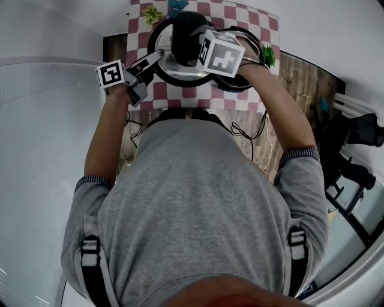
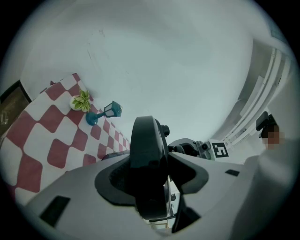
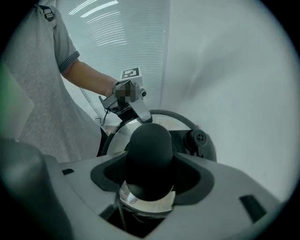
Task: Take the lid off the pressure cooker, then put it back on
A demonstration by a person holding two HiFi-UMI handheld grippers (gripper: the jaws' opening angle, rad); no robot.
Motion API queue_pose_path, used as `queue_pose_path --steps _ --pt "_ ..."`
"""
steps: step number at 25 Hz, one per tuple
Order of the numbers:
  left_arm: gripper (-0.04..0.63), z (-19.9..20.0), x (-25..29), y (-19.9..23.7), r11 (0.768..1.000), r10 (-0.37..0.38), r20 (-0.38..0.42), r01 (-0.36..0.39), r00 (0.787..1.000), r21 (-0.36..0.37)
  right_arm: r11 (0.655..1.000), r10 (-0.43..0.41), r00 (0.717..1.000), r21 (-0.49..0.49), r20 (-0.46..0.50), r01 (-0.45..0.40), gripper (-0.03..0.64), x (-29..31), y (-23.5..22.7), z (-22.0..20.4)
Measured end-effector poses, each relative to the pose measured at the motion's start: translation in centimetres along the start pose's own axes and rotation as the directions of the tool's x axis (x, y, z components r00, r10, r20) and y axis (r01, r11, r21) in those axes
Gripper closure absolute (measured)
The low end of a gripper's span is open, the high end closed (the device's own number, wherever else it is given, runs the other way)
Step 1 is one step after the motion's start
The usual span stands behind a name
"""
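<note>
From the head view, the lid sits at the far side over the red-and-white checked cloth. The left gripper reaches its left edge and the right gripper comes down on it from above. A second dark round rim shows just right of the lid, partly under the right hand; whether the lid rests on it I cannot tell.

In the left gripper view the jaws are clamped on a side handle, seen edge-on and upright. A small plant and a blue ornament stand far left on the cloth.

In the right gripper view the jaws are closed on a black knob – the shiny lid lies just beyond, with a valve to the right.
</note>
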State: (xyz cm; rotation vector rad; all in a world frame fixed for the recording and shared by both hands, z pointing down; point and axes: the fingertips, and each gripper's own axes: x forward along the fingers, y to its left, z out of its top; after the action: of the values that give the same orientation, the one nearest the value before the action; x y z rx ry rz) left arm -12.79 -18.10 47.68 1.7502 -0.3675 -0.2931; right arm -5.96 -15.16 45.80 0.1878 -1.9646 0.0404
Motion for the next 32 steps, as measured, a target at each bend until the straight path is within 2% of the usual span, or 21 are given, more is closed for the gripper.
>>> queue_pose_path --steps 10,15,25,32 --pt "0.36 0.9 -4.4 1.4 1.0 0.017 0.049 -0.016 0.999 -0.021 0.998 0.05 0.999 -0.032 -0.018 -0.05 0.324 2.8 1.2 3.1" --pt "0.356 1.2 -6.6 2.6 0.999 0.035 0.067 -0.034 0.997 -0.026 0.997 0.039 0.999 -0.061 -0.013 -0.04 0.324 4.4 1.6 5.1" --pt "0.35 0.5 -8.8 7.0 0.998 0.043 0.041 -0.04 0.998 -0.053 0.996 0.081 0.996 -0.018 -0.035 -0.082 0.324 9.1 3.0 5.4" --pt "0.342 0.3 -9.6 9.7 0.996 0.055 0.034 -0.053 0.998 -0.065 0.997 0.069 0.996 -0.015 -0.062 -0.07 0.324 11.9 3.5 5.3"
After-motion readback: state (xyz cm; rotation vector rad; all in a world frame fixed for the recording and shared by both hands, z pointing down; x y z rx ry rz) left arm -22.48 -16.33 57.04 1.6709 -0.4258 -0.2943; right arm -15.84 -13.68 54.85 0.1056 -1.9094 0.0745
